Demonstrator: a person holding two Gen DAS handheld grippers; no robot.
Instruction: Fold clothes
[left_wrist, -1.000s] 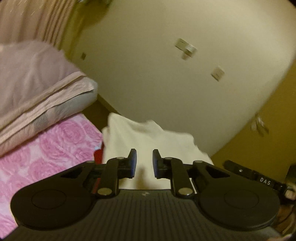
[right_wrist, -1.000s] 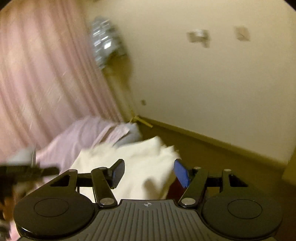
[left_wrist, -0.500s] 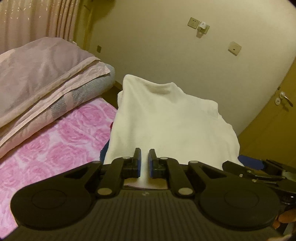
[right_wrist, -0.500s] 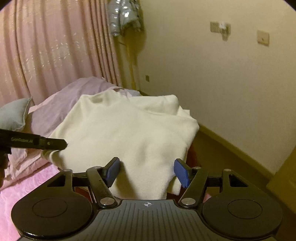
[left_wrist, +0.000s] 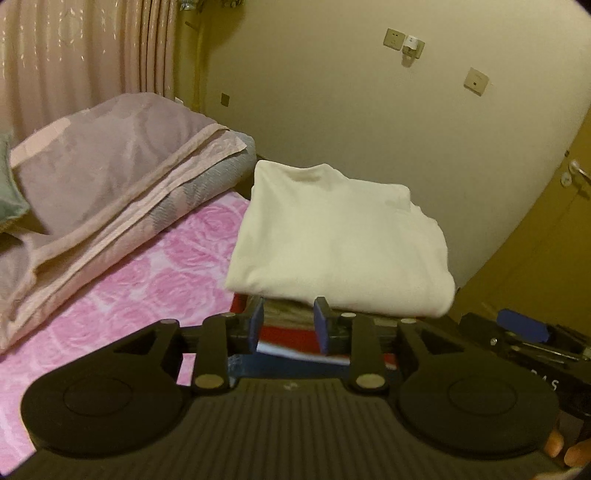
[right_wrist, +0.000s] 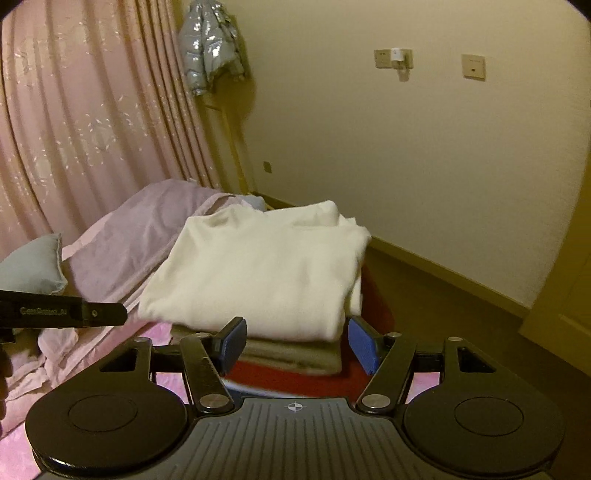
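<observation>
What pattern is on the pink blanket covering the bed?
Large pink roses on a paler pink ground; the blanket shows best in the left wrist view.

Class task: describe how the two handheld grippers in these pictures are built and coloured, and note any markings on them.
Both are matte black. The left gripper and the right gripper each have two fingers with blue pads, silver pivot pins, two round discs and a ribbed plate bearing a small emblem. The left one's side shows pale lettering, too blurred to read. No cables or sleeves show.
</observation>
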